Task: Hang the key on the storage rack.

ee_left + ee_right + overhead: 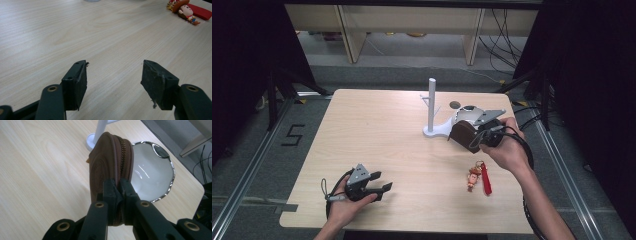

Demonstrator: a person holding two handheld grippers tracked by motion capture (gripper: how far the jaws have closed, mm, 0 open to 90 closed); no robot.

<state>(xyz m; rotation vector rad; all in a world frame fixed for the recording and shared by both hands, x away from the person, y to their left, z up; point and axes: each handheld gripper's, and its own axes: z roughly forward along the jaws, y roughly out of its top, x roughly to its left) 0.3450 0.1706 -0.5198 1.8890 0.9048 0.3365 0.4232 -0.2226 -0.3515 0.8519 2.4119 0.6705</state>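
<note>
A brown zippered pouch (110, 160) stands on edge in my right gripper (119, 188), whose jaws are shut on its rim. In the high view the pouch (462, 133) is held low at the right rear of the table, beside the white stand (432, 107) and in front of a white bowl (467, 114). The bowl (150, 176) has a shiny wavy rim. My left gripper (384, 181) rests near the table's front left, open, with nothing between its jaws (113, 77). A small figure keychain (474, 177) with a red strap (486, 182) lies at front right.
The light wooden table (377, 130) has bare surface across its left and middle. A round hole (455, 105) is in the tabletop behind the stand. Beyond the far edge are shelf legs, cables and dark frame posts on the floor.
</note>
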